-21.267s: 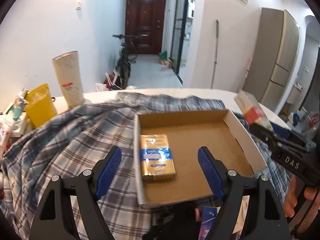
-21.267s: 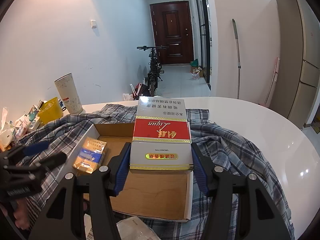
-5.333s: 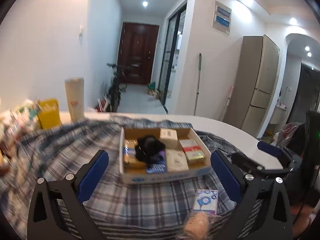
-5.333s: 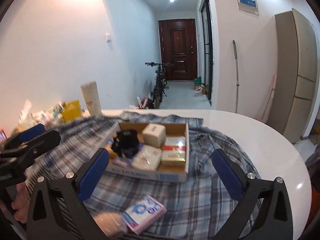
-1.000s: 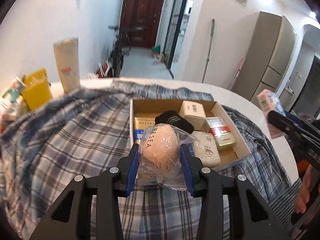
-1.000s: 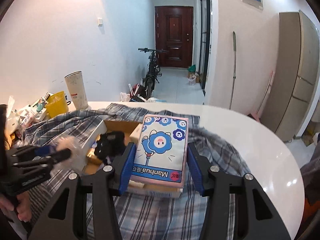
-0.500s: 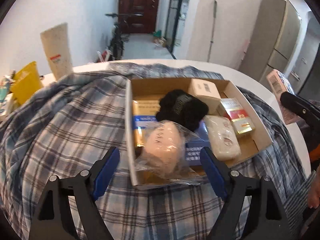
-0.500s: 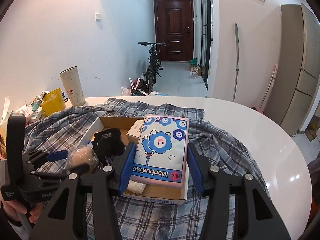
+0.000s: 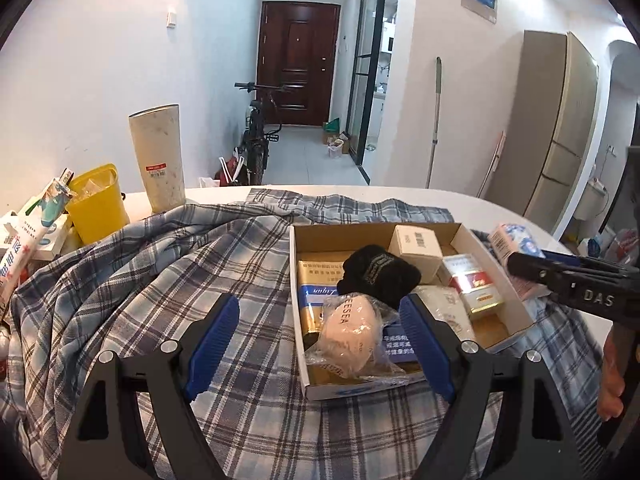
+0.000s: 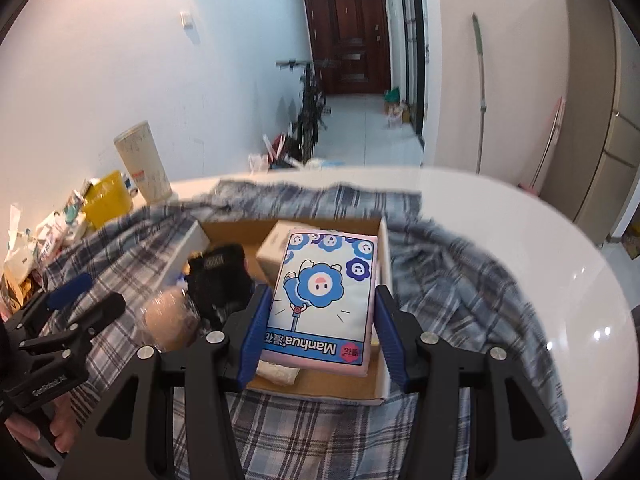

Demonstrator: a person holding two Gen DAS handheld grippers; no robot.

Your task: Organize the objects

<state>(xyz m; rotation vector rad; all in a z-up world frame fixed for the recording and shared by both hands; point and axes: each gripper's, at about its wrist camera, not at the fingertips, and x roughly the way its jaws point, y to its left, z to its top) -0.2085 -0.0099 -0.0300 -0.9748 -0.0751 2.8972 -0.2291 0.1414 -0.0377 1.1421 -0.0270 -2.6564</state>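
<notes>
An open cardboard box (image 9: 516, 292) lies on a plaid cloth and holds a black cloth (image 9: 376, 276), a small white box (image 9: 416, 244), a red-and-white pack (image 9: 472, 284) and a gold carton (image 9: 316, 280). A pink puff in a clear bag (image 9: 348, 336) lies at the box's front left corner. My left gripper (image 9: 320, 344) stands open just before it, its pads clear of the bag. My right gripper (image 10: 320, 332) is shut on a pink tissue pack (image 10: 324, 296) with a blue flower print, held tilted over the right part of the box (image 10: 386, 264).
The plaid cloth (image 9: 160, 280) covers most of a white round table (image 10: 540, 248). A tall paper tube (image 9: 158, 156), a yellow tub (image 9: 96, 204) and toothpaste boxes (image 9: 24, 240) crowd the far left. A hand (image 9: 612, 376) holds the right gripper's handle.
My left gripper opened and let the bagged puff drop into the front of the box, then drew back a little. The right gripper came down toward the box with the tissue pack.
</notes>
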